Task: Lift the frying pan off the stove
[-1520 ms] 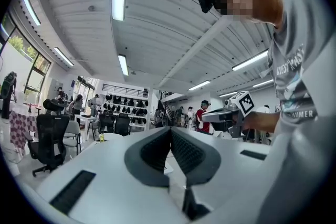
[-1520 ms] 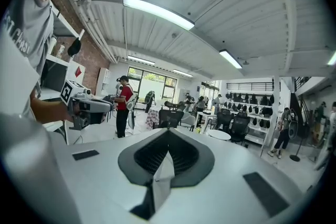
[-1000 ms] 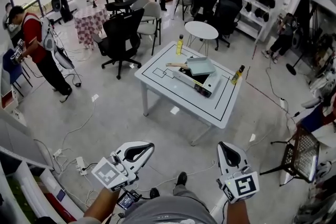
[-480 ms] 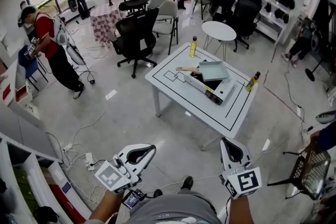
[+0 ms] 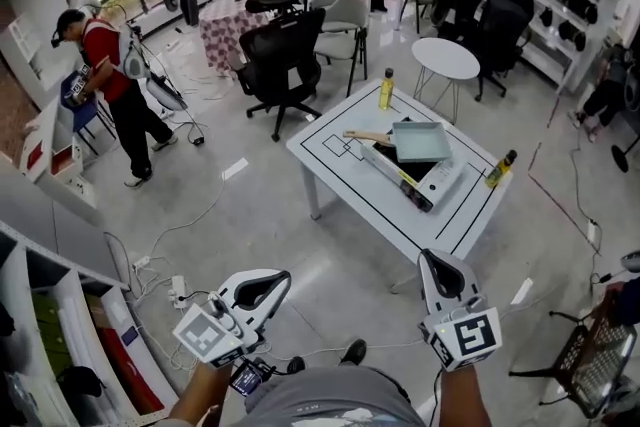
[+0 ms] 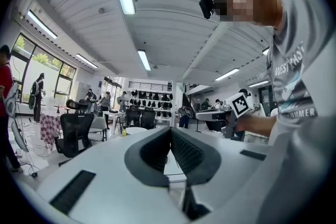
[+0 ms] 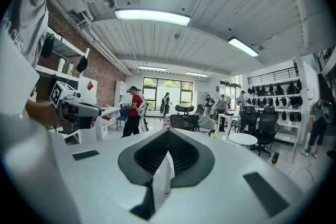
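A square grey-blue frying pan (image 5: 421, 141) with a wooden handle (image 5: 367, 136) rests on a portable stove (image 5: 417, 178). The stove stands on a white table (image 5: 345, 165) marked with black lines, well ahead of me. My left gripper (image 5: 283, 275) and right gripper (image 5: 428, 255) are held low near my body, far from the table. Both have their jaws together with nothing between them. The left gripper (image 6: 169, 128) points toward the room in its own view. The right gripper (image 7: 168, 130) does the same in its own view.
A yellow bottle (image 5: 386, 89) and a dark bottle (image 5: 501, 169) stand on the table. Beyond it are a black office chair (image 5: 283, 60) and a small round table (image 5: 446, 58). A person in red (image 5: 110, 65) stands at the left. Cables and a power strip (image 5: 180, 292) lie on the floor.
The table with the pan has slid lower and to the right in the head view and looks slightly nearer. Both grippers stay low and shut.
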`<state>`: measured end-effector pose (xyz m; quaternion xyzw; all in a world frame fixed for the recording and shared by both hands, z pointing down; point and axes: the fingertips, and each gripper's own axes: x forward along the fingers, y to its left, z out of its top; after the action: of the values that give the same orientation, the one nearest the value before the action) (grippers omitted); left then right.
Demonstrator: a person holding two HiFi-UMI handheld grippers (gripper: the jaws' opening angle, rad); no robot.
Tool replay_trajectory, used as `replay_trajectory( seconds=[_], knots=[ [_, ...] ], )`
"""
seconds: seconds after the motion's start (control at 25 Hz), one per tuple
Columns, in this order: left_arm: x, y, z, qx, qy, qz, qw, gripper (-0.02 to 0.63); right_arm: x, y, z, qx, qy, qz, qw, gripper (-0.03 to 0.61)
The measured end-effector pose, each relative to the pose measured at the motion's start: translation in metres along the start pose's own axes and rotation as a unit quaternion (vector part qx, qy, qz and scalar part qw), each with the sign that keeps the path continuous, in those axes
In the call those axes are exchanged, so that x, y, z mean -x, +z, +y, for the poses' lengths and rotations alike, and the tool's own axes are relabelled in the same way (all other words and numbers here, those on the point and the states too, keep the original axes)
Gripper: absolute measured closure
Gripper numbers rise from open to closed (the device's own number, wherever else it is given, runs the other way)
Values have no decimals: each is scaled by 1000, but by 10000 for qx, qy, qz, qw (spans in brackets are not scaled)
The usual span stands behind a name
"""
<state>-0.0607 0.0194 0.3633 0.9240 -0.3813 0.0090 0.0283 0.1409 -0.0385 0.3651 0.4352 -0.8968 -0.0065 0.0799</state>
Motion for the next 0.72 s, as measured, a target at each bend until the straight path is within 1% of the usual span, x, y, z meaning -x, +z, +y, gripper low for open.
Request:
replay_trajectory(
  seconds=[0.2,0.32,0.52,0.72],
  knots=[
    [-28,-2,-6,-106,200,136,9997,617,-5,-14,-29,-89,225,-40,9997,566],
    [-48,-5,-14,-74,183,253,9995,617,-6,-22,-47,-143,269,-35,9995,566],
    [-76,-4,-25,-83,111,318,9994,617,-2,-30,-72,-236,216,-38,9995,566],
    [-93,-4,-16,-129,4,306,9994,617,-6,-35,-81,-259,158,-41,9995,566]
  ],
)
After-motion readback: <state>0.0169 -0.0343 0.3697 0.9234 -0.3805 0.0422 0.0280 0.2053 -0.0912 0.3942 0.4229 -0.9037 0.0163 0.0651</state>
